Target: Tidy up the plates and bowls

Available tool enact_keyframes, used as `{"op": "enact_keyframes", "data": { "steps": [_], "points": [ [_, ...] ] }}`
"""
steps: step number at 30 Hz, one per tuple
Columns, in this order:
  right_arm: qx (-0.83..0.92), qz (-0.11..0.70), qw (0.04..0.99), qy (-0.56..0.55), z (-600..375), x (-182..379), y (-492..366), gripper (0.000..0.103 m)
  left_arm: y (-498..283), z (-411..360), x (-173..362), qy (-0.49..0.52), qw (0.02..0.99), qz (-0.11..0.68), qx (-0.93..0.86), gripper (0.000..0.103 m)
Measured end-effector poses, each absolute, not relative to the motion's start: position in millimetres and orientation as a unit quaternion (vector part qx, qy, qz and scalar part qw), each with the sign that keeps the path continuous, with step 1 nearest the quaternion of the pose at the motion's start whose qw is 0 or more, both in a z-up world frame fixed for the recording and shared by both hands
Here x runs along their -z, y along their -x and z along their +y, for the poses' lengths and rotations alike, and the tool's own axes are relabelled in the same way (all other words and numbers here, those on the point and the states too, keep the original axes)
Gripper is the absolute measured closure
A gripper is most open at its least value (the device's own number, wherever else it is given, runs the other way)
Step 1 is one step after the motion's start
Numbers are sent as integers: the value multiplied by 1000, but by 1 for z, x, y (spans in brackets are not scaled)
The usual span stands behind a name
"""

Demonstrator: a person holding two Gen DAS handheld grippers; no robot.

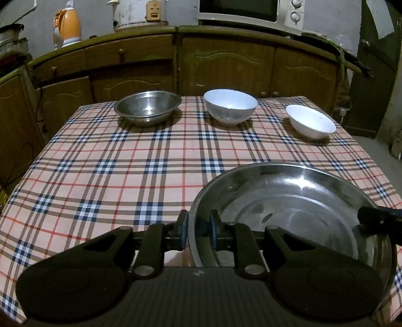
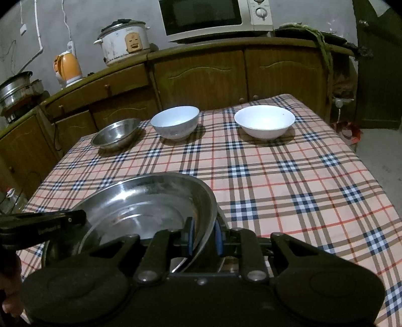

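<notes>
A large steel plate (image 1: 289, 208) (image 2: 140, 201) is held between both grippers near the table's front edge. My left gripper (image 1: 198, 231) is shut on its left rim. My right gripper (image 2: 204, 235) is shut on its right rim, and its tip shows at the right of the left wrist view. At the back of the table stand a steel bowl (image 1: 147, 107) (image 2: 115, 135), a pale blue bowl (image 1: 230, 105) (image 2: 176, 121) and a white bowl (image 1: 310, 121) (image 2: 264, 121), each apart from the others.
A plaid cloth covers the table (image 1: 125, 171) (image 2: 289, 181). Behind it run wooden cabinets (image 1: 226, 68) with an orange kettle (image 2: 67, 66), a rice cooker (image 2: 124, 41) and a microwave (image 2: 213, 17) on top. A hand (image 2: 8, 284) shows at the left edge.
</notes>
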State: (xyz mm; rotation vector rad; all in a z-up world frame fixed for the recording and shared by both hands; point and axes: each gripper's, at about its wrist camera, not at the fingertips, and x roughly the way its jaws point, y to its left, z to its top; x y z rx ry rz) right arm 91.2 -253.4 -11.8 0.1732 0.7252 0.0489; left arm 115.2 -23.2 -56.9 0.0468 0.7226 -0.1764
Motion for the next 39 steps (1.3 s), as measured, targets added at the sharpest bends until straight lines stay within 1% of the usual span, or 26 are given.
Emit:
{"op": "enact_keyframes", "data": {
  "steps": [18, 39],
  "points": [
    [-17, 360, 930, -78, -258, 17, -87, 80, -111, -32, 60, -25, 928, 360, 92, 85],
    [-15, 392, 918, -58, -253, 48, -104, 80, -120, -34, 82, -38, 926, 367, 81, 84]
  ]
}}
